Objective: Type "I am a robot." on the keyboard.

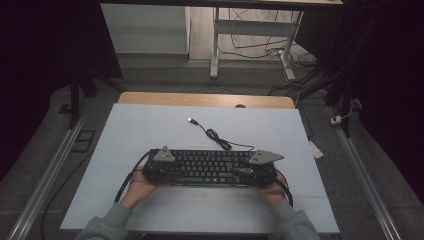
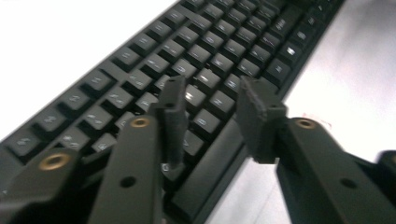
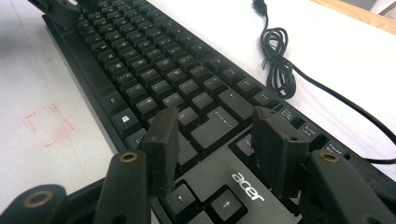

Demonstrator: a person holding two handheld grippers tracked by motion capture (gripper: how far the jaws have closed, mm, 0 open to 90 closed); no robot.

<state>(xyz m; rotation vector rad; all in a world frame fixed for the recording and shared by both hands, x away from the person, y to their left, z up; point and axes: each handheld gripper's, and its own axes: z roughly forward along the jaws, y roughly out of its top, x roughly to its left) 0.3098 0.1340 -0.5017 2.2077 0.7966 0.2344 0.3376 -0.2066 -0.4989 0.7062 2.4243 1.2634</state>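
The keyboard [image 1: 207, 167] lies flat on the white counter [image 1: 150, 130], near the person's edge, long side across. Its cable [image 1: 220, 140] runs away from the back edge in a loose coil, well apart from both hands.

Left tool [image 2: 210, 107]: positioned over the keyboard's left end, jaws standing partly open above the keys and front edge. Nothing is between the pads; no contact with the case can be confirmed from the left gripper view (the picture is somewhat blurred).

Right tool [image 3: 217, 140]: positioned over the right end, above the arrow keys and the brand mark, jaws apart and gripping nothing. Whether the tips rest on the keys cannot be told.

Assessment: the step in hand appears to be taking hold of the keyboard at both ends, probably to lift or reposition it. Neither grip is made.

Recommendations:
- Seat each tool on the case edge, not on keycaps, which would depress and give a poor hold.
- Close both sides evenly before any lift, so the board stays level.
- Keep the two ends moving together; a one-sided pull would twist it.
- Watch the cable coil so it trails freely and does not snag.
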